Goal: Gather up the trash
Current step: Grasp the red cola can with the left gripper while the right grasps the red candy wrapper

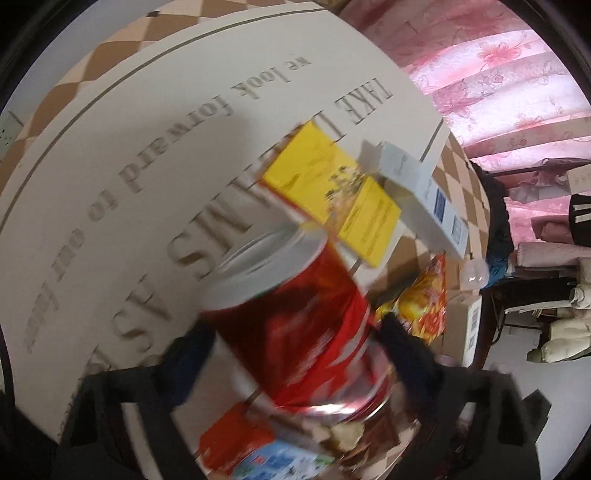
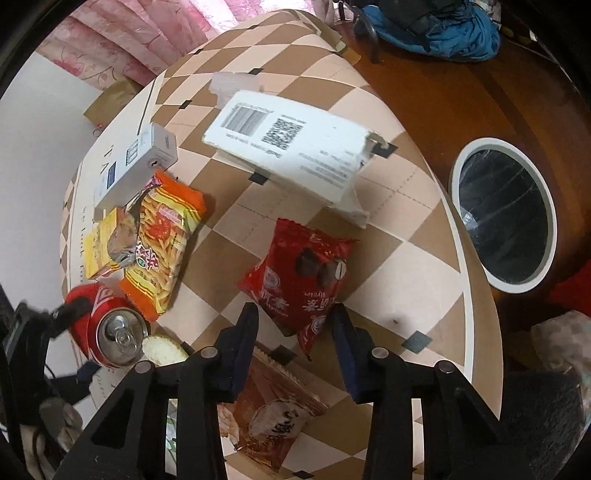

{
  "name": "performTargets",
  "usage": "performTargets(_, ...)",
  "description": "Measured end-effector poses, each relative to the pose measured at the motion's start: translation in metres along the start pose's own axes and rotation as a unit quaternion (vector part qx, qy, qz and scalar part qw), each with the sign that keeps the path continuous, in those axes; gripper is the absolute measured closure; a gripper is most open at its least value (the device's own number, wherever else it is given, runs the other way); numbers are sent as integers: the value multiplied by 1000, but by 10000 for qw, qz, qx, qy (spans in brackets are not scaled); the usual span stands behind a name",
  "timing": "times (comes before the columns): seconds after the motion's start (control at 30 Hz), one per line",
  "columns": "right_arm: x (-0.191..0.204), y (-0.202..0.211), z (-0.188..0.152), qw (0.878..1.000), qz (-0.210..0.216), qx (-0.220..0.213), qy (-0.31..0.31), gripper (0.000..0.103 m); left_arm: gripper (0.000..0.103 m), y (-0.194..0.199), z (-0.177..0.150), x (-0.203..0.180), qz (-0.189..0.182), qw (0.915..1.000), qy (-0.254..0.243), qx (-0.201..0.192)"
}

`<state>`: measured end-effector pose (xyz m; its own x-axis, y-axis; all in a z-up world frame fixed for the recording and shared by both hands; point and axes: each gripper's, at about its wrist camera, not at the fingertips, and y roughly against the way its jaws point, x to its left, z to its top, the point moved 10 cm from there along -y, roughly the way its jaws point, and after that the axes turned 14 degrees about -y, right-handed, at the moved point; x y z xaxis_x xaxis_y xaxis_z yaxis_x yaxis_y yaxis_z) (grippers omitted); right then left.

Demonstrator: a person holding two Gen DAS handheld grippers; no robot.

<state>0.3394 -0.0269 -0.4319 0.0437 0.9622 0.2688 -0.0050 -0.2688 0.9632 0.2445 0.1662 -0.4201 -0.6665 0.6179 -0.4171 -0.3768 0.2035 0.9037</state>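
Left gripper (image 1: 291,339) clamps red can (image 1: 295,328), tilted.
Right gripper (image 2: 295,325) spread wide over crinkly red snack packet (image 2: 295,280) (glossy foil); checkered tablecloth (image 2: 406,258).

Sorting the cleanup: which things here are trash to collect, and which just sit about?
Trash job: red can in left gripper; red snack bag under right gripper; orange noodle packet; yellow box; bin.

Lying about: blue jacket; pink curtain.

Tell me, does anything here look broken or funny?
Yes. The white box has a torn, ragged corner at its right end. The yellow box is ripped open on top. The left tongs hold the red can tipped sideways.
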Motion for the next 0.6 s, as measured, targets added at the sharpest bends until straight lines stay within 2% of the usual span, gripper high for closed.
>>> performTargets(0.03,0,0,1,10000,21,6,7,61,32,-1,3,-4,-18,10000,-10,-13)
performTargets(0.07,2,0,1,10000,34,5,3,61,47,-1,5,-7,-1,10000,-46,-45)
performTargets(0.1,3,0,2,10000,45,-1,10,61,56,-2,8,-11,-38,9999,-139,-74)
performTargets(0.17,5,0,4,10000,76,-17,15,63,58,0,11,-19,33,9992,-374,-111)
performTargets(0.2,6,0,4,9999,111,-10,8,66,59,3,11,-21,86,9985,-506,-183)
performTargets(0.23,7,0,4,9998,181,4,5,74,59,7,15,-21,203,9969,-714,-276)
performTargets(0.3,8,0,2,9997,213,6,74,78,60,14,17,-26,370,9936,-984,-411)
performTargets(0.4,4,4,0,9996,220,-91,143,83,61,32,20,-35,759,9827,-1522,-734)
performTargets(0.43,2,5,0,9996,217,-113,147,83,61,40,21,-39,979,9754,-1778,-856)
performTargets(0.6,-4,17,-3,9990,302,-269,175,86,63,70,24,-39,1591,9486,-2463,-1191)
